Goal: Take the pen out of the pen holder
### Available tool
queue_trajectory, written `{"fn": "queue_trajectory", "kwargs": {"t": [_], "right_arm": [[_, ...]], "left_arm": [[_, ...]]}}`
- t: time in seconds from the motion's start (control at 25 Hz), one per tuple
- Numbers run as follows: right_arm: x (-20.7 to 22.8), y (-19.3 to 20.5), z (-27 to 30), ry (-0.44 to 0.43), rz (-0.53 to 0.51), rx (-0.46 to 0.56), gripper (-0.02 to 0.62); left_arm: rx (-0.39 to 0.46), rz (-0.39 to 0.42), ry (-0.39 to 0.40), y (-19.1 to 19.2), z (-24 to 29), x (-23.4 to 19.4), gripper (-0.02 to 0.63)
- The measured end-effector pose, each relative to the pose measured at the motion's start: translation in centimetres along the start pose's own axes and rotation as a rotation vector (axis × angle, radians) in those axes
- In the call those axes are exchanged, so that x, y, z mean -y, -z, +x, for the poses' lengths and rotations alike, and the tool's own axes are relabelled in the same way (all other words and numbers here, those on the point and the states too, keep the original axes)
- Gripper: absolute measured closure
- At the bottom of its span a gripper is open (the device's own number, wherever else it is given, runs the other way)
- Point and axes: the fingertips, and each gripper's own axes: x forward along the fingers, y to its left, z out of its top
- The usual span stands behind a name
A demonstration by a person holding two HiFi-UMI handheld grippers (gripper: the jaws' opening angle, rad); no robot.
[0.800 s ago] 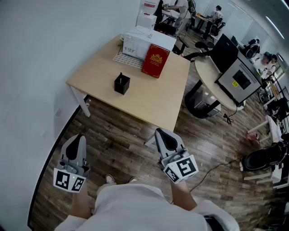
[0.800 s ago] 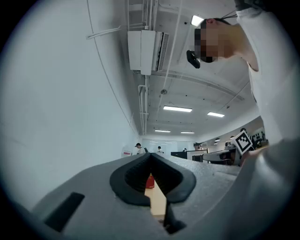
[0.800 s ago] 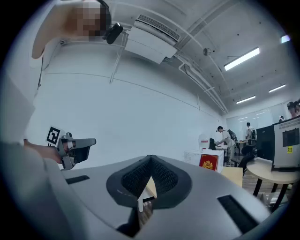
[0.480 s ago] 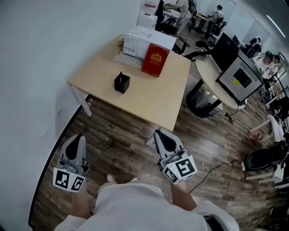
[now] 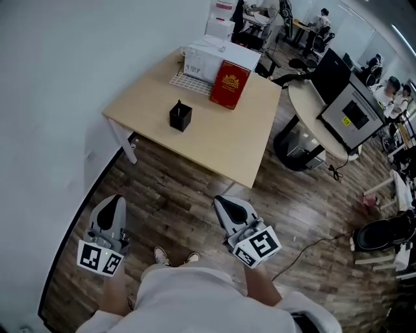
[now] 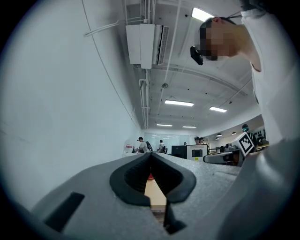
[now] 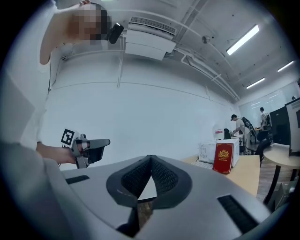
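Place: open-plan office.
Near: pale table (image 5: 214,140) against a white wall, holding a pen holder (image 5: 181,116), a red book (image 5: 230,84) and white boxes (image 5: 208,58).
Right: round table (image 5: 305,104) with a monitor (image 5: 354,114); a cable (image 5: 312,244) on the wood floor (image 5: 175,201).
Far: people (image 5: 323,18) at desks, office chairs (image 5: 317,40).
Ceiling: strip lights (image 7: 243,40), air conditioner (image 7: 150,40), exposed pipes (image 6: 146,101).

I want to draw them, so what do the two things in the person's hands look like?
The left hand-held gripper and the right hand-held gripper are grey speckled wedges with black ribbed pads inside the jaws. Each carries a white cube with black square markers. The person wears a white top.
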Motion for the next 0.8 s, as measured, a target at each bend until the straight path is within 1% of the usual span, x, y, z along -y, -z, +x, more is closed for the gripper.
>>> {"fn": "queue_trajectory", "kwargs": {"t": [0.16, 0.2, 0.24, 0.28, 0.32, 0.4, 0.52, 0.56, 0.64, 0.68, 0.8], "right_arm": [[0.1, 0.4, -0.3, -0.014, 0.007, -0.006, 0.594], [0.3, 0.5, -0.5, -0.015, 0.01, -0.002, 0.594], [0.5, 0.5, -0.6, -0.015, 0.014, 0.002, 0.594], [0.6, 0.6, -0.8, -0.014, 0.017, 0.006, 0.594], [0.8, 0.7, -1.0, -0.01, 0.019, 0.006, 0.594], [1.0, 1.0, -1.4, -0.005, 0.027, 0.006, 0.594], [1.4, 1.5, -2.1, 0.004, 0.035, 0.006, 0.594], [1.7, 1.6, -2.3, 0.011, 0.038, 0.007, 0.594], [2.3, 1.8, -2.7, 0.024, 0.046, 0.01, 0.594], [2.5, 1.7, -2.8, 0.028, 0.05, 0.013, 0.594], [2.8, 1.1, -3.5, 0.031, 0.047, 0.015, 0.594]], "left_arm": [[-0.018, -0.02, -0.009, 0.6, -0.3, 0.1, 0.587], [-0.019, -0.02, -0.007, 0.6, -0.3, 0.2, 0.578], [-0.017, -0.019, -0.007, 0.6, -0.4, 0.4, 0.554], [-0.013, -0.02, -0.008, 0.7, -0.4, 0.5, 0.5], [-0.009, -0.022, -0.011, 0.7, -0.5, 0.6, 0.459], [-0.004, -0.02, -0.023, 1.0, -0.7, 0.6, 0.424], [-0.012, -0.009, -0.04, 1.4, -0.4, 0.5, 0.332], [-0.023, -0.008, -0.048, 1.7, -0.2, 0.3, 0.289], [-0.052, -0.004, -0.069, 2.2, 0.3, 0.1, 0.168], [-0.062, -0.001, -0.079, 2.4, 0.5, 0.1, 0.13], [-0.073, 0.011, -0.082, 2.3, 1.2, 0.6, 0.085]]}}
